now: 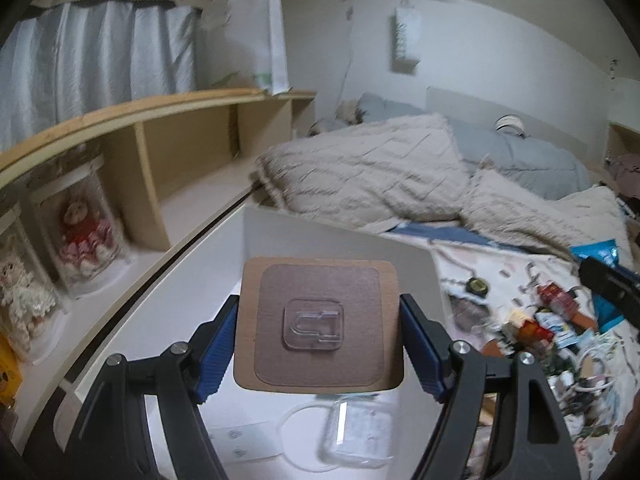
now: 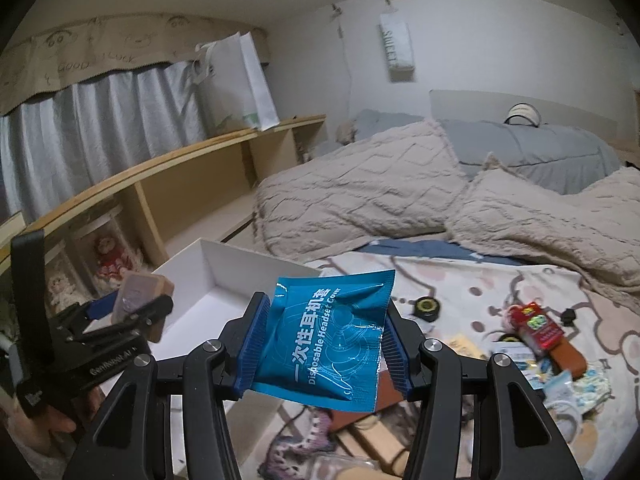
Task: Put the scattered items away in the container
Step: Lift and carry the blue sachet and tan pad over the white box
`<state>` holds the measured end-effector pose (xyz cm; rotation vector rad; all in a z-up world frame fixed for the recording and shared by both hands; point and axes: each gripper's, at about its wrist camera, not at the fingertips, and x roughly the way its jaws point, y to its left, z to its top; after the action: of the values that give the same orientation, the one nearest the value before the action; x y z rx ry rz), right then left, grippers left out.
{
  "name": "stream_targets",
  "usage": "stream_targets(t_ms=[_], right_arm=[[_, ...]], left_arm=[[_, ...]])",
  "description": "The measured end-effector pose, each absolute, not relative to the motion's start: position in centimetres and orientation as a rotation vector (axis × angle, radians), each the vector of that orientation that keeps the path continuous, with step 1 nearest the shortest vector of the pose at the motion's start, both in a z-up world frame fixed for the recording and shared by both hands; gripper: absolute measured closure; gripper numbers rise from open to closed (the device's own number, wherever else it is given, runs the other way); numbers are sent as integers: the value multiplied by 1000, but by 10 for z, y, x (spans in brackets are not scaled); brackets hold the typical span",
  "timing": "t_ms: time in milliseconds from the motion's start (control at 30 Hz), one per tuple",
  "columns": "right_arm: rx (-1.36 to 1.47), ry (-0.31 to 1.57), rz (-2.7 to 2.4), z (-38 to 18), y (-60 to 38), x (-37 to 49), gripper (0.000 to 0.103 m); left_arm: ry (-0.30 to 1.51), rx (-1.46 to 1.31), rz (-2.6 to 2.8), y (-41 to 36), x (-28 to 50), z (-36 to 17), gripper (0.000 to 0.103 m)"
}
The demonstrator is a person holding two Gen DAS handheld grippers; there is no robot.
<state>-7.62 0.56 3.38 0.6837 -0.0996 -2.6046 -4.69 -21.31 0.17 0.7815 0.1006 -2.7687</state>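
On the far left a long wooden shelf [image 1: 160, 152] runs along the wall, with dolls in clear cases [image 1: 86, 236] in its low compartments and a white bag [image 2: 248, 80] standing on top. Just right of it, near me, sits the white container [image 1: 340, 240], an open box on the bed's edge. Inside it I see a clear plastic packet [image 1: 360, 436], a thin white ring and a flat white card.

My left gripper [image 1: 318, 344] hangs over the box, its blue pads pressed on both edges of a square wooden plaque [image 1: 316, 320] that carries a clear adhesive hook in its middle. From the right wrist view the same gripper shows at the left, with my hand [image 2: 56, 420] under it, the plaque tilted over the box's near left corner.

My right gripper [image 2: 320, 340] is clamped narrow on a blue headset-cover packet [image 2: 328, 336], which it holds up in the air, right of the box and over the patterned bedsheet [image 2: 460, 280].

Further right the scattered pile lies on the sheet: a small black and yellow round tape measure [image 2: 426, 307], a red snack packet [image 2: 536, 320], a brown case [image 2: 568, 358], pale sachets and white cable. Beyond them, two beige quilted pillows [image 2: 360, 184] and a grey duvet [image 2: 540, 148] fill the far side of the bed.
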Motion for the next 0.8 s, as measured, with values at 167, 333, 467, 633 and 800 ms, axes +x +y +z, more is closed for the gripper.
stream_targets(t_ms=[167,333,467,633,800], right_arm=[[757,-96,-2544,22,-23,-85,49],[817,-50,-2493,14,-53,-93,49],[893,-12,-2437,5,-79,-102,49],[992,49,-2383,-7,-105,-116,49],[1079,102,-2342,-22,-125,-125,49]], left_arm=[[83,843,-2703,-234,-49,-14,27],[67,880,-2662,-252,-49,-24,27],[106,891,-2635,-268,-47,-32,27],[154,878,-2620,-283,-42,-34,27],[190,870,-2619,-290,-41,-36,27]])
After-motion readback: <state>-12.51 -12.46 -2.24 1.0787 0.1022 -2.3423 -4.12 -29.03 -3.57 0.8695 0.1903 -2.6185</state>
